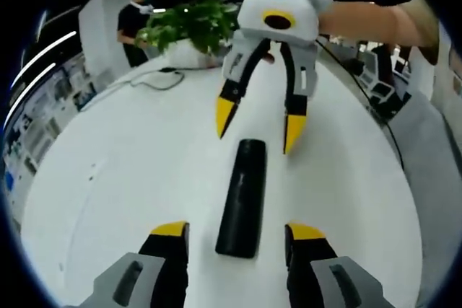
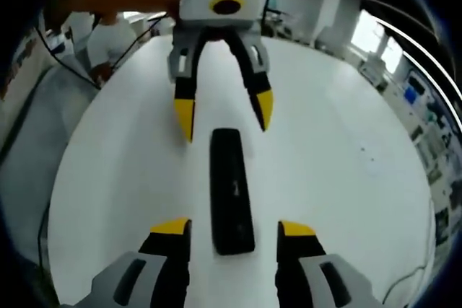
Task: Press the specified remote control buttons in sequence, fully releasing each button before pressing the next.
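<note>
Yellow-tipped fingers spread wide on both sides, nothing gripped! The left gripper [image 1: 236,232] straddles one end of the black remote control [image 1: 243,196], the right gripper [image 2: 232,230] straddles the other, each facing its partner across it. The remote lies flat mid-bench [image 1: 130,171], apart from every finger. The risk: a slanted fingertip press could skid the light remote sideways, or catch two buttons together.

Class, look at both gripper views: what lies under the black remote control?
The remote control lies flat on the white table. Bare tabletop surrounds it; the patch directly beneath is covered, so unseen.
</note>
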The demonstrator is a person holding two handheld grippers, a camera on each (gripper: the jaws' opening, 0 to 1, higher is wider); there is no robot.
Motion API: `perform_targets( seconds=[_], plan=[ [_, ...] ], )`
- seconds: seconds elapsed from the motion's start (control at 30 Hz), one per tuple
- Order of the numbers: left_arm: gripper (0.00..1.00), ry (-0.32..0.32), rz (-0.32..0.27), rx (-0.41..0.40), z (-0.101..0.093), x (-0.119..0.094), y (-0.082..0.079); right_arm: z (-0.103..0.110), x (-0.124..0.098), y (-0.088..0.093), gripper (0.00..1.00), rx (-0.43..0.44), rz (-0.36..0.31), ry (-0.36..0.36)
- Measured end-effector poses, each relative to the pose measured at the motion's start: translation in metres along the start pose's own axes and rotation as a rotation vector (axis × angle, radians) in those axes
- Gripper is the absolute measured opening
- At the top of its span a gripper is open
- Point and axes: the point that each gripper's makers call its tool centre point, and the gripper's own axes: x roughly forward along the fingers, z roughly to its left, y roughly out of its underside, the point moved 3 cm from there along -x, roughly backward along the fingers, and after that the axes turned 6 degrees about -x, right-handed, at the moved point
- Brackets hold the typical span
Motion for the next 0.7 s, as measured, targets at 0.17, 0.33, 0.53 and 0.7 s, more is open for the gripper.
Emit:
perform_targets(
  seconds=[0.17, 0.33, 0.53, 0.7],
  plan=[
    [0.49, 0.018, 0.023, 0.008, -0.001, 0.007, 0.002, 0.002, 0.006, 0.004, 0.40, -0.014, 0.029, -0.018],
    [0.47, 0.031, 0.036, 0.014, 0.000, 0.010, 0.002, 0.002, 0.008, 0.004, 0.37, -0.022, 0.037, -0.032],
    [0.46, 0.040, 0.060, 0.019, 0.003, 0.015, 0.006, 0.003, 0.014, 0.006, 0.34, -0.023, 0.058, -0.053],
    [0.43, 0.051, 0.082, 0.025, 0.003, 0.018, 0.009, 0.004, 0.018, 0.008, 0.30, -0.029, 0.075, -0.068]
  ],
)
